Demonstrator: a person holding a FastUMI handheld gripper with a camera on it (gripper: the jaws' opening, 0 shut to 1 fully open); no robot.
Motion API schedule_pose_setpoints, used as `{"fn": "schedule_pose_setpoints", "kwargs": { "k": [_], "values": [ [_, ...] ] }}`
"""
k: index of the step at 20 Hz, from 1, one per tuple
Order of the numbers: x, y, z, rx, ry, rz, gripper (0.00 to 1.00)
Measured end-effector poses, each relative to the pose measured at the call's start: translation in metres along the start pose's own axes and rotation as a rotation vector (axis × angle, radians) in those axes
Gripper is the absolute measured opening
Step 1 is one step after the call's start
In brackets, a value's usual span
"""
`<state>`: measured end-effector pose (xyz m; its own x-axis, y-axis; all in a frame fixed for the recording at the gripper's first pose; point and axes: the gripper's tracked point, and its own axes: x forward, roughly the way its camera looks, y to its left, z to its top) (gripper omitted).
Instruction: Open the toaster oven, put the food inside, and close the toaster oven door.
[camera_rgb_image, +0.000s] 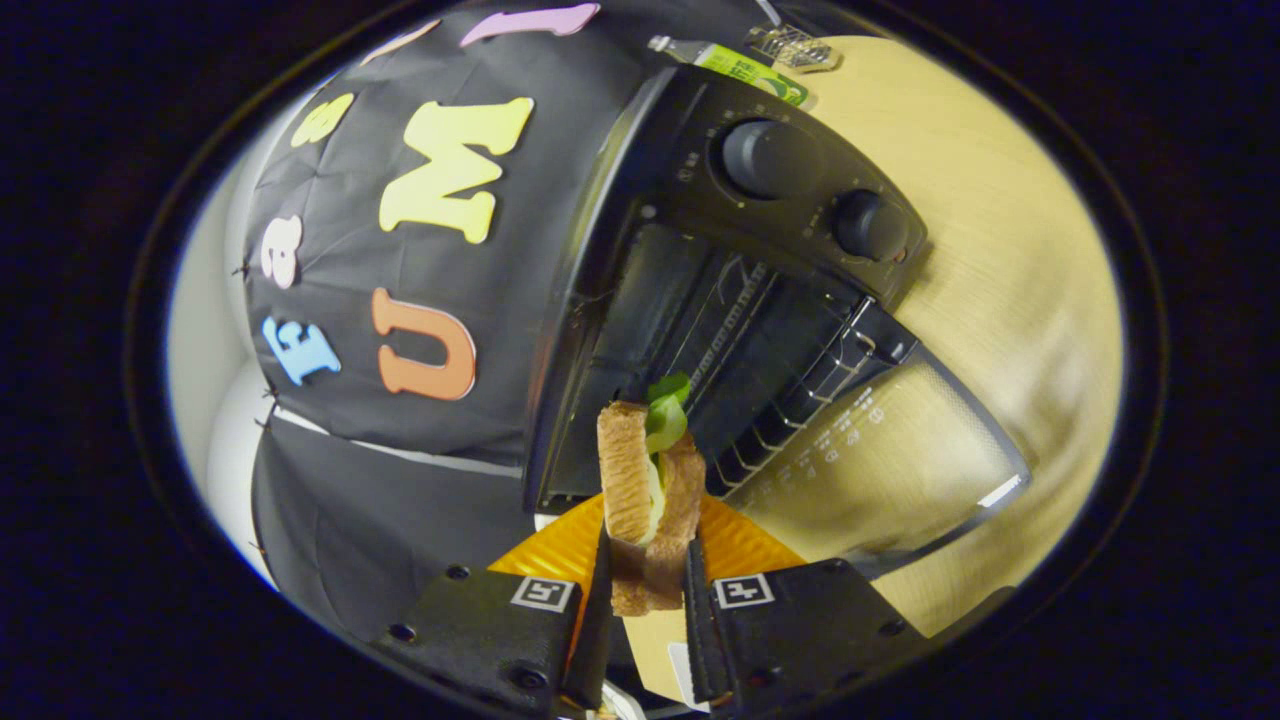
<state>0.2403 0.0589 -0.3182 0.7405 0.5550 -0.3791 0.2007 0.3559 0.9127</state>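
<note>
The gripper (648, 585) clamps a sandwich (648, 500) between both fingers (lettuce pokes out its top), holding it just before the open toaster oven (720, 300). The oven's glass door (890, 460) lies folded down; an orange plate (740, 545) sits beneath.

Dim, warm light; fisheye-warped edges

One toaster oven (700, 300) is seen, with one glass door (900, 470) let down and two knobs (768, 158) counted on its panel. One wire rack (790, 370) is seen inside. One sandwich (650, 500) is gripped between the two fingers (598, 620) of one gripper (645, 600). One orange plate (740, 545), one green tube (745, 68) and one wooden table (1000, 250) are counted.
</note>
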Motion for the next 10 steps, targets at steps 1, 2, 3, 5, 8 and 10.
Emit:
{"fn": "schedule_pose_setpoints", "kwargs": {
  "k": [1,2,3,5,8,10],
  "values": [
    [0.010,-0.002,0.007,0.007,-0.012,0.007,0.37],
    [0.016,-0.002,0.012,0.007,-0.037,0.016,0.37],
    [0.023,-0.004,0.017,0.002,-0.056,0.015,0.37],
    [0.038,-0.006,0.025,0.001,-0.090,0.019,0.38],
    [0.050,-0.005,0.032,0.039,-0.117,0.039,0.38],
    [0.058,-0.007,0.033,0.027,-0.132,0.036,0.38]
  ]
}}
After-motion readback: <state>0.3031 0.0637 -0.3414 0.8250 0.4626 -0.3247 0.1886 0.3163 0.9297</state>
